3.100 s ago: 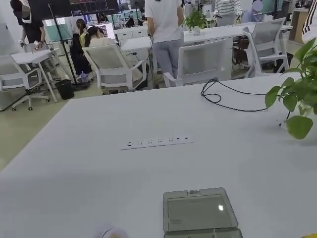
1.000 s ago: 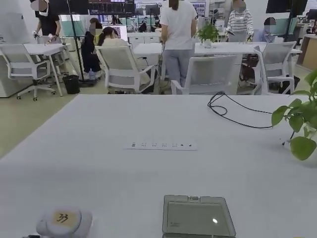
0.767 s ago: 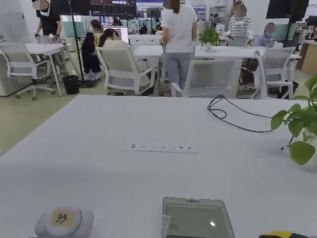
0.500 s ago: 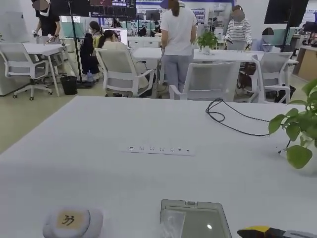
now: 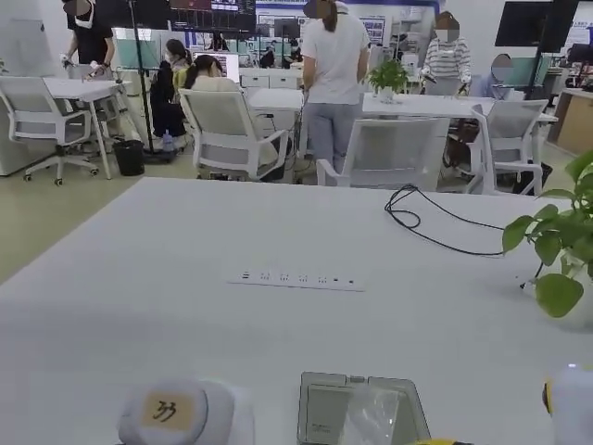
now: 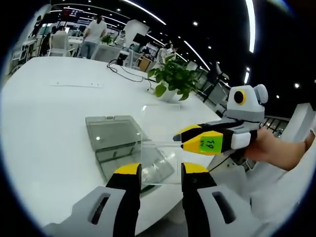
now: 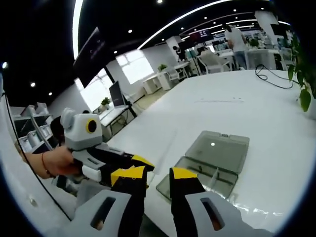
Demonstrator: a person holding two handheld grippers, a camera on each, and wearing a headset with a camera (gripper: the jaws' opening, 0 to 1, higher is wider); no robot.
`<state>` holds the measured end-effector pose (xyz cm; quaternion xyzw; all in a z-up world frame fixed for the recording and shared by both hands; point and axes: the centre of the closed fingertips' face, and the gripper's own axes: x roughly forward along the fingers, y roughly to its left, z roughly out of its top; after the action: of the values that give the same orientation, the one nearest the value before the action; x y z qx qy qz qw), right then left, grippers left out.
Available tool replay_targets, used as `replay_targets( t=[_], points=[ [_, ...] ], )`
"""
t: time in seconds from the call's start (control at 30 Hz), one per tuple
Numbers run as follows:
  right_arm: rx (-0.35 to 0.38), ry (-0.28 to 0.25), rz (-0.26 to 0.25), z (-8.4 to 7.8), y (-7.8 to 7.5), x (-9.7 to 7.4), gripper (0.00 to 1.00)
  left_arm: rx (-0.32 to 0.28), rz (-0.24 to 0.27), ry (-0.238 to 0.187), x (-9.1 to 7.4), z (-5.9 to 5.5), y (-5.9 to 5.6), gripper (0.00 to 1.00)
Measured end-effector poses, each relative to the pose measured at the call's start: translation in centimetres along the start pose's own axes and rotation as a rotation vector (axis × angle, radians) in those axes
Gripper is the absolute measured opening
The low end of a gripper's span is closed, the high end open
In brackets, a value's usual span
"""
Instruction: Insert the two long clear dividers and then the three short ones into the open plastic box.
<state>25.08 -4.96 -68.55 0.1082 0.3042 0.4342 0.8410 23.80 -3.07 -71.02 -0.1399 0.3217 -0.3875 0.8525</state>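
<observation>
Early going on this one. The open plastic box (image 6: 111, 132) sits on the white surface (image 6: 49, 113), its lid folded flat away from the person and the base on the near side. One clear divider (image 6: 163, 121) is up in the air right above that base, between the two claws.

In the left gripper view, the right claw (image 6: 176, 139) comes in from the side. Its yellow tips are drawn close together, right where an edge of the divider meets them, and that looks like a pinch on the sheet. In its own view the right claw (image 7: 158, 178) shows a narrow gap, with the box (image 7: 219, 145) just ahead and a little below.

The left claw (image 6: 161, 169) has its jaws parted to a middling gap. The lower edge of the divider hangs in front of that gap, and I can't tell whether it touches either jaw.

From the head view the divider (image 5: 375, 413) is a faint glint over the grey lid (image 5: 320, 408), at the bottom edge of the frame.

For progress, I can't make out any divider seated in the base, though clear plastic on clear plastic is hard to read. One thin upright line near the base in the right gripper view could be this same sheet. My read is that a first long divider is on its way in, with the rest of the five to follow. I can't judge this sheet's length from here.
</observation>
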Motion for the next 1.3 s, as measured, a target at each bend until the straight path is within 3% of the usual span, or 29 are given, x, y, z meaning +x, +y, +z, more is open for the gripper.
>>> replay_targets(
  t=[0.37, 0.7, 1.03, 1.3],
  points=[
    [0.051, 0.012, -0.004, -0.4, 0.1, 0.5, 0.09, 0.044, 0.001, 0.003, 0.1, 0.1, -0.1, 0.3],
    [0.097, 0.012, -0.059, -0.4, -0.1, 0.9, 0.07, 0.048, 0.004, 0.004, 0.4, 0.1, -0.1, 0.3],
    [0.115, 0.033, -0.061, -0.3, -0.2, 1.0, 0.07, 0.079, -0.016, 0.015, 0.1, -0.3, -0.2, 0.33],
    [0.142, 0.035, -0.077, 0.6, -0.6, 0.9, 0.07, 0.123, -0.025, 0.021, -0.8, -0.8, 0.7, 0.45]
  ],
)
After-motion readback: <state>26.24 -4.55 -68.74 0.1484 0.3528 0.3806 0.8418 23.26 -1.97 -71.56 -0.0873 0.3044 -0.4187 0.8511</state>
